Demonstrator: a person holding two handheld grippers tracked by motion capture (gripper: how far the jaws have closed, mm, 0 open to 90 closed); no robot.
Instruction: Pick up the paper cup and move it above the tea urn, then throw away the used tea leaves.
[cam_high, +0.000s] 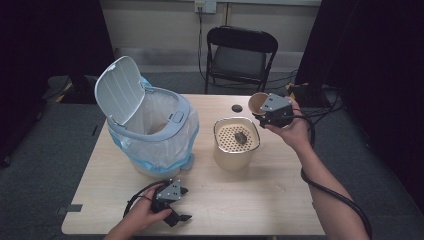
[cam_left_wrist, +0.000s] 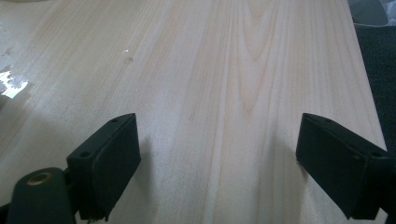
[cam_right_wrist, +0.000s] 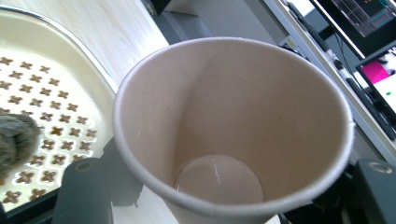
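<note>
Paper cup (cam_high: 258, 102) sits clamped in the right gripper (cam_high: 265, 111), raised beyond the perforated beige container (cam_high: 236, 142) — high view. Near the table's (cam_high: 240, 200) front edge rests the left gripper (cam_high: 176, 205). Left gripper view: jaws wide apart over bare wood. Right gripper view: cup (cam_right_wrist: 233, 126) between both jaws — mouth facing the camera, inside empty.
</note>
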